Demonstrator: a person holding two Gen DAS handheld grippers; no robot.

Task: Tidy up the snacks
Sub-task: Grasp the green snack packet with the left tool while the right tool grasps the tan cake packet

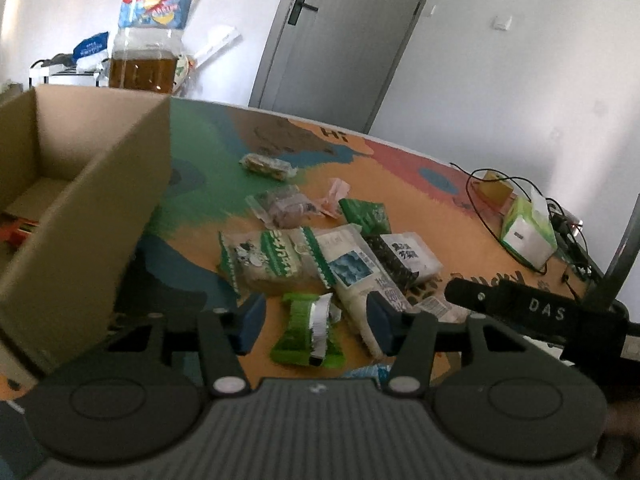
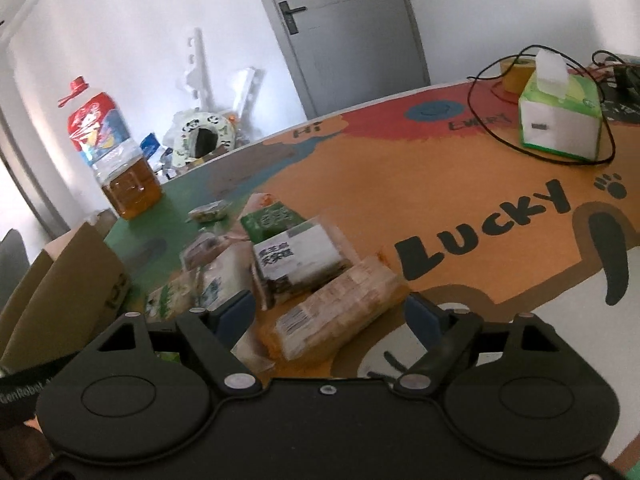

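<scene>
Table: a wide top painted in orange, green, red and blue, with "LUCKY" lettered across the orange part.
Cardboard box: open-topped, standing at the left end of the table, just left of the snack pile; something orange and red lies in its bottom.
Oil jug: a large clear jug with amber liquid low inside and a red cap, standing on the green patch beyond the box.
Tissue box: green and white, far right of the table, a black cable looped around it, well apart from the snacks.
Snack pile: mixed packets heaped mid-table; a white-and-green rice-cracker bag lies at its left, a dark-and-white packet in the middle.
Left gripper: low over the near edge of the pile, jaws standing apart, a small green wrapped snack on the table between them; neither blue pad touches it.
Right gripper: jaws spread wide to either side of a long orange cracker pack lying slantwise on the table; the pads sit clear of the pack, nothing grasped.
</scene>
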